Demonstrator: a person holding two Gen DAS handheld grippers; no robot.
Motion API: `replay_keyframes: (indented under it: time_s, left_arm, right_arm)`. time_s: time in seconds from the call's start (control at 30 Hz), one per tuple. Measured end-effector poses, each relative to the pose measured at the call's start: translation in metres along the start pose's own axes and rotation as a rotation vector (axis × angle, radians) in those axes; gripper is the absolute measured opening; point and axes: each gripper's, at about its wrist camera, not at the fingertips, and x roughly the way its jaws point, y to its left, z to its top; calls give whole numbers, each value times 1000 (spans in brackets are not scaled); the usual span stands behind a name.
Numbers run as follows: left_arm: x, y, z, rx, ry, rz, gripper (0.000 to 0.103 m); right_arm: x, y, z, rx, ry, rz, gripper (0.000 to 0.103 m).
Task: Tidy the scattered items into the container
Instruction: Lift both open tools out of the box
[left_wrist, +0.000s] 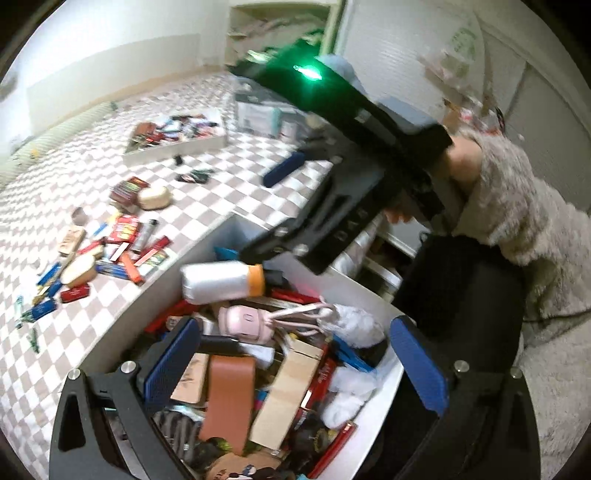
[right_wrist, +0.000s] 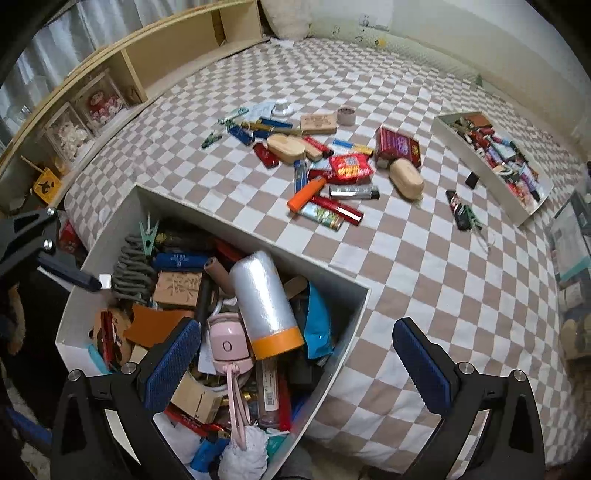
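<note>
A white box (right_wrist: 255, 234) full of small items stands at the near edge of the checked bed. On top of its contents lies a silver roll with an orange end (right_wrist: 264, 306), beside a pink hand fan (right_wrist: 225, 347). My right gripper (right_wrist: 295, 328) hovers open over the box's right half, holding nothing. My left gripper (left_wrist: 295, 332) is open above the same box (left_wrist: 155, 288), empty, with a brown case (left_wrist: 229, 398) below it. The roll (left_wrist: 221, 282) rests just under the right gripper (left_wrist: 271, 206). Scattered lighters, packets and wooden cases (right_wrist: 325, 166) lie on the sheet beyond.
A second white tray (right_wrist: 532, 210) with several small items sits at the far right of the bed. A wooden shelf (right_wrist: 129, 70) runs along the left. A person's fluffy sleeve (left_wrist: 517, 206) holds the right gripper. Boxes (right_wrist: 569, 243) stand at the right edge.
</note>
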Motion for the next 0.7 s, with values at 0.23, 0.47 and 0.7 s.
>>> replay_keyframes:
  time_s: [0.23,0.47,0.7]
  left_arm:
    - [-34,29,3,-146,-124,156,103]
    - [-55,45,2,-207,-189,273,103]
    - [-78,48,-5,-228,-255,381,103]
  right_arm:
    - [-25,5,4,32,-106,-7,103]
    - [-41,20,1,27,-172,-11,103]
    - [-55,28,-6,36,-236,-17,103]
